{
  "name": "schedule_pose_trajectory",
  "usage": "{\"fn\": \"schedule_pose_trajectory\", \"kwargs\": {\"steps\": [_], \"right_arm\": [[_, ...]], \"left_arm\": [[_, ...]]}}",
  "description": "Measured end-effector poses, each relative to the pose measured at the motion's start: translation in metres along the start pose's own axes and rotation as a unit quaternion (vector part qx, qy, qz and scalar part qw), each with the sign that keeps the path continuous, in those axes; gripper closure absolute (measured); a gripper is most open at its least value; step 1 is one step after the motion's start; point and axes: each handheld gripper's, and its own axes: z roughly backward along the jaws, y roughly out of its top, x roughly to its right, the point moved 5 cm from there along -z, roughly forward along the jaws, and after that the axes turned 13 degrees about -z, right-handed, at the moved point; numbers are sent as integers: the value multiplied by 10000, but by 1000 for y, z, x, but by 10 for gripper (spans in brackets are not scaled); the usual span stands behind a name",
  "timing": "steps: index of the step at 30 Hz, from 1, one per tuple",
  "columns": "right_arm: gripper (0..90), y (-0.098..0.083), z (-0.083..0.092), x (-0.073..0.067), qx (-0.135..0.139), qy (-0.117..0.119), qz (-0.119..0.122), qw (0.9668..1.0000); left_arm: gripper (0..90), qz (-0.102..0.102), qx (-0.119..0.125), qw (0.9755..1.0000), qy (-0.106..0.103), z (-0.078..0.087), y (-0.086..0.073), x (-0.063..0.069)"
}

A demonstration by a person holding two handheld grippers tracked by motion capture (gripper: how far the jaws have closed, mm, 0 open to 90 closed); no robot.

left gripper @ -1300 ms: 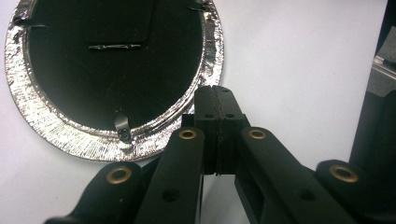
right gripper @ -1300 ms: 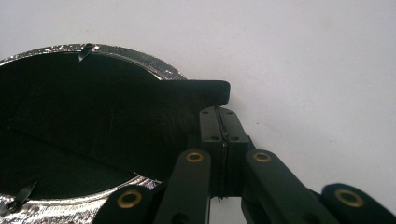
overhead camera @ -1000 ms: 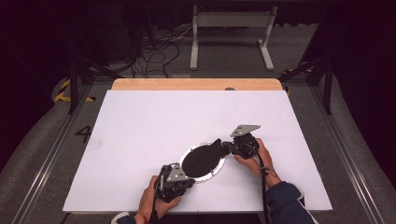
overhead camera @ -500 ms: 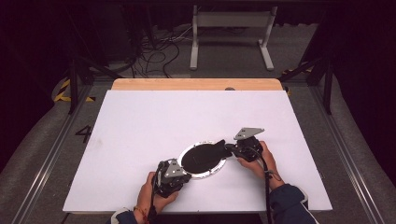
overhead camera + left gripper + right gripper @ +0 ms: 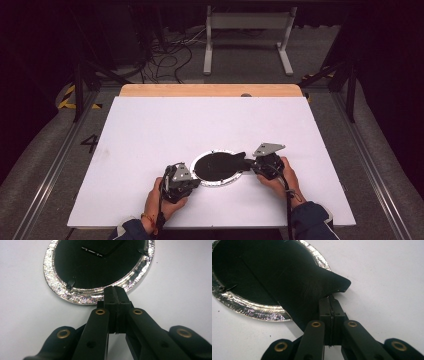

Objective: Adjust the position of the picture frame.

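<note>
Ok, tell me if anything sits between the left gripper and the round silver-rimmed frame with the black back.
Nothing visible does. The left gripper has its jaws shut with the tips right at the near edge of the round silver-rimmed frame; whether they pinch the rim I cannot tell. Bare white tabletop lies around them.

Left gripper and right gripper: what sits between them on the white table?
In the high view, the oval silver-rimmed frame with its black back lies between the left gripper and right gripper.
</note>
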Motion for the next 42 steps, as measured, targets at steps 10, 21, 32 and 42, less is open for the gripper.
{"fn": "schedule_pose_trajectory", "kwargs": {"steps": [10, 21, 32, 42], "right_arm": [[900, -5, 5, -5, -52, 115, 1, 9999], [900, -13, 10, -16, -55, 226, 141, 9996], [900, -19, 14, -26, -79, 320, 239, 9992], [900, -18, 13, -29, -52, 346, 302, 9989]], "left_arm": [[899, 89, 12, 10000, 25, -3, -1, -30], [896, 196, 15, 9997, 155, -9, 2, -52], [867, 107, -57, 9999, -4, -6, 2, -45], [863, -39, 57, 9996, -275, -10, 7, -29]]}}
